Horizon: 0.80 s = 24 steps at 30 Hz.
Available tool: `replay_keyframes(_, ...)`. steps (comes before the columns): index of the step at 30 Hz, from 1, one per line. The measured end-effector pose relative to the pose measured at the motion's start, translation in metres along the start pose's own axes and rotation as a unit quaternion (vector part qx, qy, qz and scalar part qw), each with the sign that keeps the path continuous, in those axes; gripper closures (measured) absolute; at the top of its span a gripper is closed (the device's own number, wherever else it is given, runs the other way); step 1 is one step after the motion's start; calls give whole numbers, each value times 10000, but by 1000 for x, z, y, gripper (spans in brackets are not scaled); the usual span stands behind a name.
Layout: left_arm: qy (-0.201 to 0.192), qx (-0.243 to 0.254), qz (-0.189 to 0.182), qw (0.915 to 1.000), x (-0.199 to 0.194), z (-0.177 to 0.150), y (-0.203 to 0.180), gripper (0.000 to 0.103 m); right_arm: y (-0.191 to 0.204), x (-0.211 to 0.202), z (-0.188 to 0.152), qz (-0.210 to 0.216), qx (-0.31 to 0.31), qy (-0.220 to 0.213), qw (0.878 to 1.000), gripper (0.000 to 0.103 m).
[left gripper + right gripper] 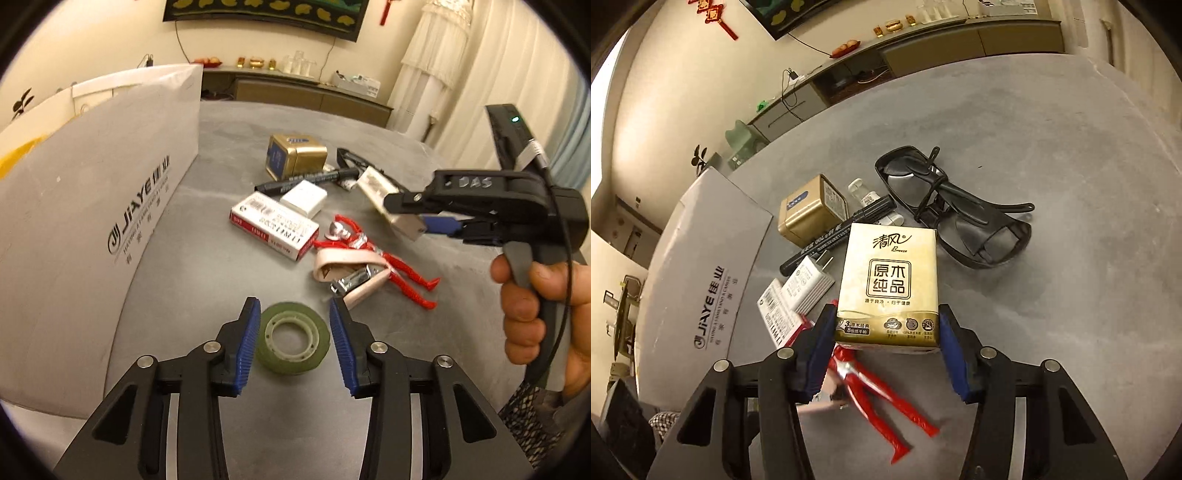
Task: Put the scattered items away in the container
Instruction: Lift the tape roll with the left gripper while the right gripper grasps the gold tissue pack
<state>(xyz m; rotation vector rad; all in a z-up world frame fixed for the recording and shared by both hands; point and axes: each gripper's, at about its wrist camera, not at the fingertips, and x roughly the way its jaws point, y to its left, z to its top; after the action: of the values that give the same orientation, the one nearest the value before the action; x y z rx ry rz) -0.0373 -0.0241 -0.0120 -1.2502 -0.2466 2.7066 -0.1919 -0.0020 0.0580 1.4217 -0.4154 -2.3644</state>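
My left gripper (pixel 293 338) is open, its blue pads on either side of a green tape roll (pixel 292 338) lying flat on the grey table (pixel 236 147). My right gripper (pixel 886 339) is shut on a gold tissue pack (pixel 888 284) and holds it above the table; it also shows in the left wrist view (pixel 406 218) with the pack (pixel 376 190). The white cardboard box (pixel 85 221) stands at the left. A red toy figure (pixel 373 254), a beige stapler (pixel 351 275), a staple box (pixel 275 230), a white charger (pixel 304 197), a black marker (pixel 306 180), a gold tin (pixel 295 155) and black goggles (pixel 956 210) lie scattered.
A small white bottle (pixel 866 195) lies behind the marker. The white box (pixel 701 266) fills the left of the right wrist view. A sideboard (pixel 295 92) with small items runs along the far wall. Curtains (pixel 498 74) hang at the right.
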Motion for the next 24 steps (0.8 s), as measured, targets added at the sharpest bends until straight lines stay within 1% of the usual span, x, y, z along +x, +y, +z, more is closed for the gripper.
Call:
replay_keyframes(2,66,87,100,9999,3,-3,-4,52,-1,-3,1,44,-26,-2,10000,48)
replay_keyframes(4,52,247,171,9995,6,-4,-11,50,-1,-2,1,74,-23,23,10000,48)
replay_keyframes(6,13,378,229,9990,10,-5,-17,41,-4,-2,0,100,-33,54,9999,48)
replay_keyframes(8,-16,555,418,9976,11,-6,-24,41,0,2,-2,125,-48,90,9999,48)
replay_keyframes(12,-2,959,816,9920,16,-9,-35,40,9,-1,-7,131,-144,73,9998,48)
replay_keyframes(13,7,954,844,9919,16,-9,-34,40,10,-2,-7,132,-172,63,9997,48)
replay_keyframes(14,27,847,780,9933,14,-7,-30,40,11,-3,-7,137,-189,51,9997,48)
replay_keyframes(16,22,346,500,9982,6,-1,-13,40,12,-4,-7,166,-195,45,9997,48)
replay_keyframes(18,-61,2,339,9994,-2,2,3,40,12,-6,-7,180,-185,35,9997,48)
replay_keyframes(21,84,-85,366,9993,-2,1,13,40,15,-10,-8,215,-206,7,9996,48)
replay_keyframes(24,186,50,365,9992,3,-1,6,40,19,-10,-8,224,-275,-8,9994,48)
